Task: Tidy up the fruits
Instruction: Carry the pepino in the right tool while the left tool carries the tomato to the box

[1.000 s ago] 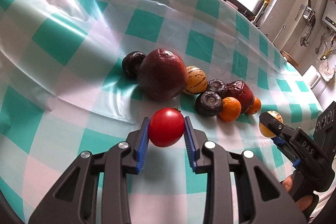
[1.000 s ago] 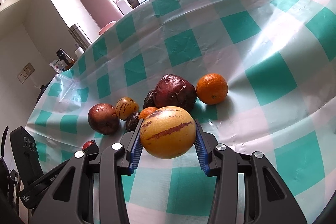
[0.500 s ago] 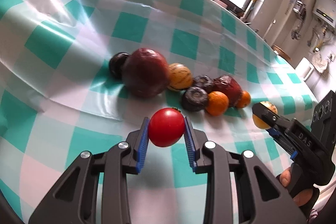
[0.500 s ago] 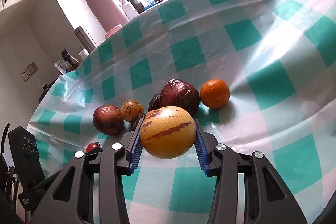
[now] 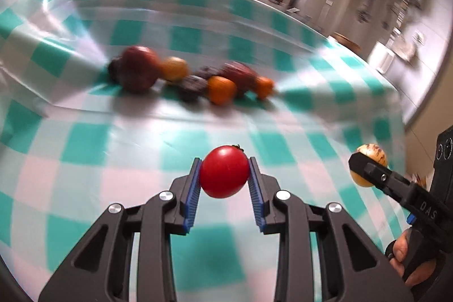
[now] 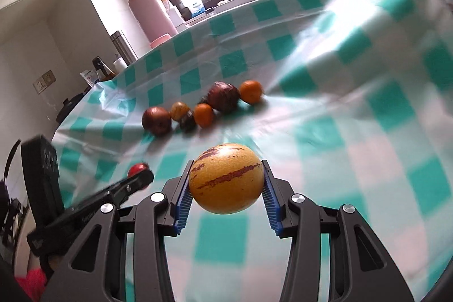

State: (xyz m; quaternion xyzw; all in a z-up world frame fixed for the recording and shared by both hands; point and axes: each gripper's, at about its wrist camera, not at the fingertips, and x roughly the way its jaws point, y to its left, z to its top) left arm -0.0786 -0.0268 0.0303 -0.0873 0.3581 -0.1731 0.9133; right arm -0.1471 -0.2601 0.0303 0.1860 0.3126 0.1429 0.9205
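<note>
Left gripper is clamped tight on a red tomato, held up off the checked tablecloth. Right gripper is squeezing a yellow striped melon, also clear of the cloth. The other fruit sits in a loose row well beyond both: a big dark red one, two oranges, and some dark wrinkly ones, probably passion fruit, too blurry to call. Nothing between grippers and row. A pink flask stands past the table edge.

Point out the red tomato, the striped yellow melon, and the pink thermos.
red tomato (image 5: 224, 171), left wrist view, middle of its front.
striped yellow melon (image 6: 226, 179), right wrist view, centre of skin.
pink thermos (image 6: 148, 16), right wrist view, mid body.
</note>
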